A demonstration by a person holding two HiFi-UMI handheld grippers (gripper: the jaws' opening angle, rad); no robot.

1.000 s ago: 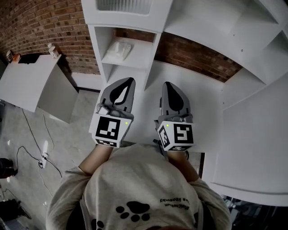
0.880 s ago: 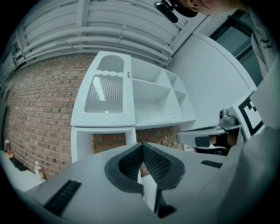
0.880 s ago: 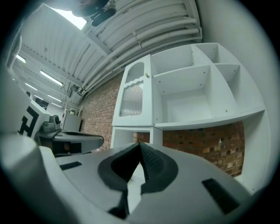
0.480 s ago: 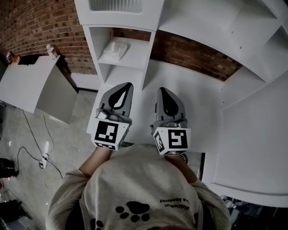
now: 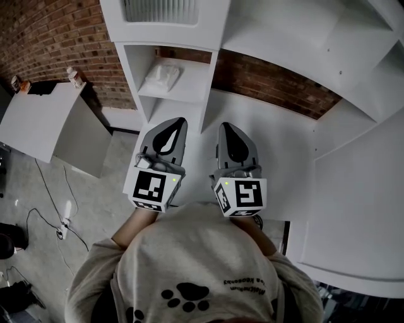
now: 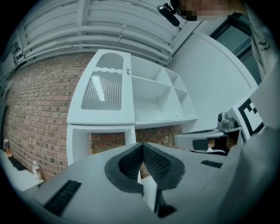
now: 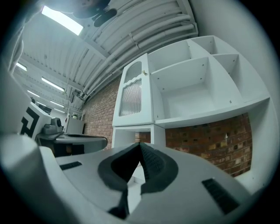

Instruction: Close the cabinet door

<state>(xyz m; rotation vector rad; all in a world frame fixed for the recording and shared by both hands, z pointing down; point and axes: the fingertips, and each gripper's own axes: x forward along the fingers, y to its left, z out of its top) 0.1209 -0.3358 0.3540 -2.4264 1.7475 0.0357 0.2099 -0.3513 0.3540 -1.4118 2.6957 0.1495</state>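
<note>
The white cabinet door [image 5: 161,11] with its ribbed glass pane lies flat against the front of the upper left compartment. It also shows in the left gripper view as the door [image 6: 105,94] and in the right gripper view as the door [image 7: 133,96], with a small knob [image 7: 143,72]. My left gripper [image 5: 172,123] and right gripper [image 5: 227,128] hover side by side over the white countertop [image 5: 271,139], pointing at the cabinet and well short of it. Both are shut with nothing in them, as the left gripper [image 6: 141,146] and right gripper [image 7: 140,146] show close up.
Open white shelves [image 7: 197,83] fill the cabinet right of the door. A niche below the door holds a white folded thing [image 5: 163,77]. A low white unit [image 5: 44,120] with bottles [image 5: 74,77] stands at the left, cables [image 5: 60,217] lie on the floor, and a big white panel [image 5: 360,189] rises at the right.
The head view has shifted slightly, and the right gripper sits a little nearer the left one. Both grippers stay shut and the door has not moved.
</note>
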